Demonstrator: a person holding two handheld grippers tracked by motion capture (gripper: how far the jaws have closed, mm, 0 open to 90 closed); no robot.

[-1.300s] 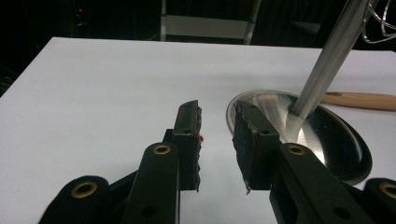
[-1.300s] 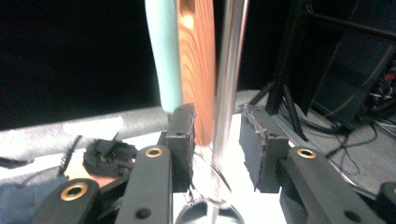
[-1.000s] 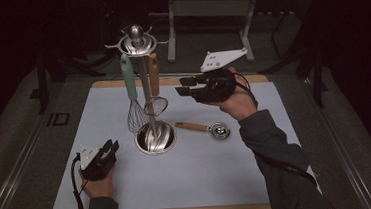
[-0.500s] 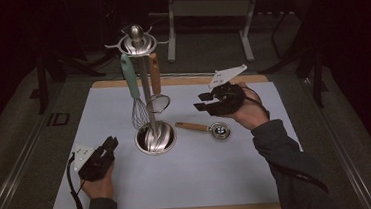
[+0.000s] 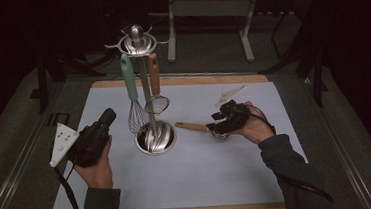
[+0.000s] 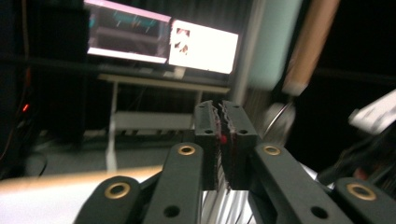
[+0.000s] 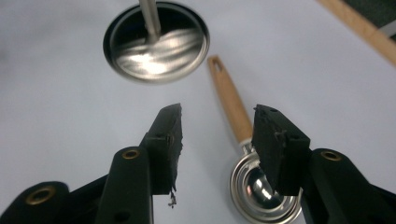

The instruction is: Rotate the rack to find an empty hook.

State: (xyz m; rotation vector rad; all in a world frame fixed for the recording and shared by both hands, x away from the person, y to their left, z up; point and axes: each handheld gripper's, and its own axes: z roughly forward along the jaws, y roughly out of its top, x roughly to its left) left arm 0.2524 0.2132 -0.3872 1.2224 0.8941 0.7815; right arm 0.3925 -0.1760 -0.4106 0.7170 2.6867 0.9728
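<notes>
Left gripper (image 5: 108,116), at the left of the high view, raised off the white mat (image 5: 259,169) and aimed toward the utensil stand (image 5: 137,40); jaws just closing, now pressed together with nothing between them, seen meeting in the left gripper view (image 6: 222,122). Behind them there, blurred: mint-green whisk handle (image 6: 274,44) and wooden strainer handle (image 6: 310,44).

Next, the utensil stand itself, upright near the mat's middle on a round mirrored base (image 5: 156,137). Hanging from its top ring: a whisk (image 5: 132,101) with the mint-green handle, and beside it a small mesh strainer (image 5: 156,105) with the wooden handle.

Just right of the base, flat on the mat: a steel measuring cup (image 5: 220,134) with a wooden handle (image 5: 192,127) pointing toward the stand.

Right gripper (image 5: 218,123), low over that cup; jaws just opening, now standing apart, empty. In the right gripper view (image 7: 217,122), handle (image 7: 229,100) lying between the two jaws, bowl (image 7: 261,196) partly under the right-hand one, no pad pressing on either. Stand's base (image 7: 156,42) farther up that view.
</notes>
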